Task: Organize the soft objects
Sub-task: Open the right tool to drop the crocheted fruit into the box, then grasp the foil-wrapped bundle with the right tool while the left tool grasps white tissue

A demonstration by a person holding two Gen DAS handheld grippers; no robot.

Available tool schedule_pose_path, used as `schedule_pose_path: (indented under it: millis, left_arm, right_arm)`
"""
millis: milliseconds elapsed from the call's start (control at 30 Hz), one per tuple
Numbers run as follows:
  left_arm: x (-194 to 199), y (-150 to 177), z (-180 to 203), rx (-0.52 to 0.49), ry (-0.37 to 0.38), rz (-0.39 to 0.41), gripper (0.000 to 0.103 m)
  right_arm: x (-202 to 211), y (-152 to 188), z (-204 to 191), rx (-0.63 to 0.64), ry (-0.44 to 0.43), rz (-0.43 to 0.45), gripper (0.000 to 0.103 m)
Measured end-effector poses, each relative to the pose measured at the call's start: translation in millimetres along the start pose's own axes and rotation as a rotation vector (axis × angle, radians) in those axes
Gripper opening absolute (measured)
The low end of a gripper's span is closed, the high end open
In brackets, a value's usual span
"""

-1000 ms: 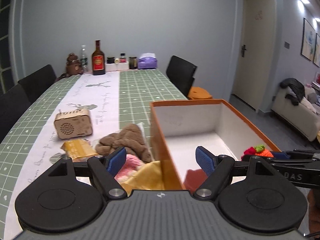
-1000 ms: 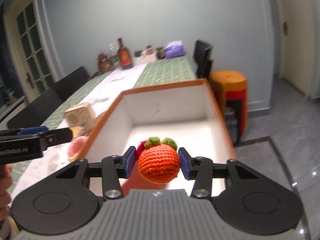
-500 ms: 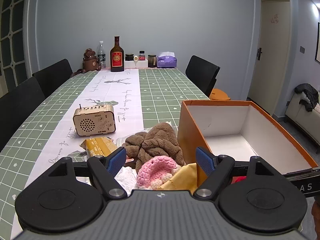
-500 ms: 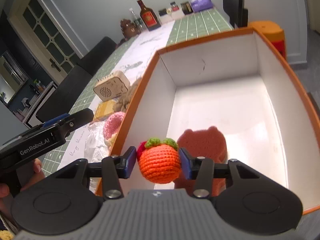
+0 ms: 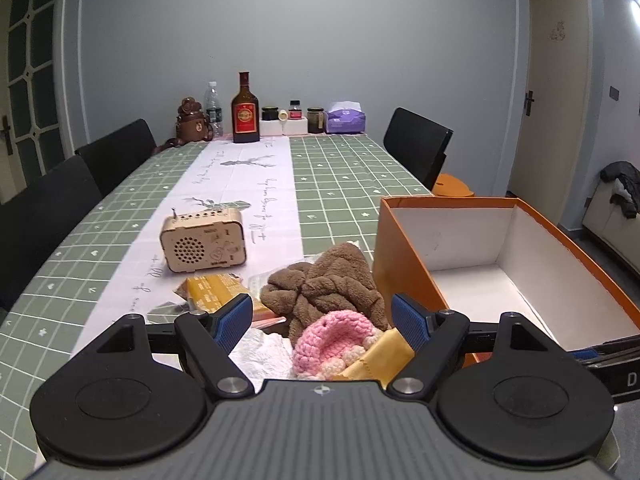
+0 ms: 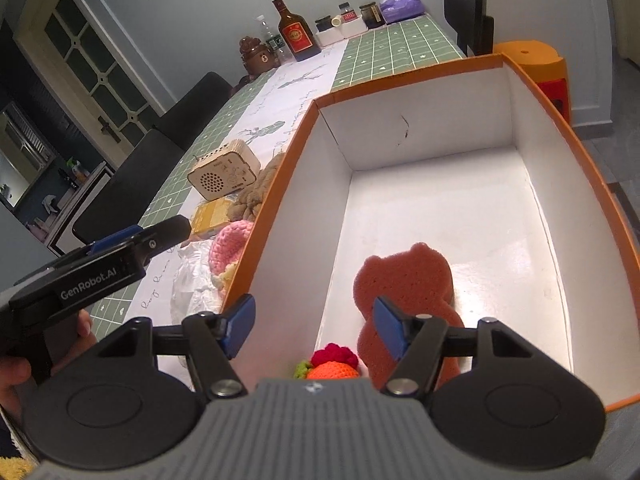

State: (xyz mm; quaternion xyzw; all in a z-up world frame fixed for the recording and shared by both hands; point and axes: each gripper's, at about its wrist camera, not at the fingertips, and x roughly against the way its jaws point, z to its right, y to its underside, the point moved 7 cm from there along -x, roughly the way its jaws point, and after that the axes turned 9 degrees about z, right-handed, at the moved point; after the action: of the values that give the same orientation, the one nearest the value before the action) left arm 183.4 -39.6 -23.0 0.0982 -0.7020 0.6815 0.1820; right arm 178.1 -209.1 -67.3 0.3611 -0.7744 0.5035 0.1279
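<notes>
My right tool (image 6: 312,326) has just opened, empty; orange crocheted fruit (image 6: 334,368) and pink bear-shaped sponge (image 6: 404,284) boxed. Left tool (image 5: 322,324) wide, empty; at its 12 o'clock, pink crocheted piece (image 5: 332,338) and brown fleece (image 5: 328,292) remain on worktop (image 5: 340,168).

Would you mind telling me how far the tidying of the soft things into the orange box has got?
Done: the bear-shaped sponge and the crocheted orange fruit lie in the orange box.

In hand: nothing. The right gripper has just been opening, jaws apart above the fruit; the left gripper hangs open over the pile.

Left: the pink crochet piece, brown plush cloth and yellow cloth on the table.
</notes>
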Motion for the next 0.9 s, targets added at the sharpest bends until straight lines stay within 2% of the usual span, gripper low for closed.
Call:
schedule_pose_path:
  millis: [100,167,267,467,567,700,900]
  left_arm:
    - [7,-4,-6,-0.003,-0.025,0.026,0.093]
    - [11,-6,-12,0.029,-0.034,0.034,0.093]
    - [16,-8,-20,0.054,-0.023,0.03,0.093]
    - [23,-7,-34,0.056,-0.044,0.037,0.093]
    - [26,-6,-43,0.059,-0.053,0.033,0.093]
    - [29,-4,-58,0.075,-0.073,0.029,0.093]
    - [29,0,-79,0.097,-0.089,0.027,0.093]
  right_arm:
    - [8,-1,-7,0.036,0.005,0.031,0.065]
    - [14,-2,-12,0.047,0.003,0.052,0.065]
    - [25,-4,-22,0.071,0.002,0.09,0.065]
    - [45,-2,-46,0.152,0.006,0.176,0.071]
    - [48,-1,-57,0.206,0.0,0.181,0.072]
    - [47,1,-73,0.32,0.028,0.173,0.088]
    - [40,10,-97,0.486,0.035,0.138,0.087]
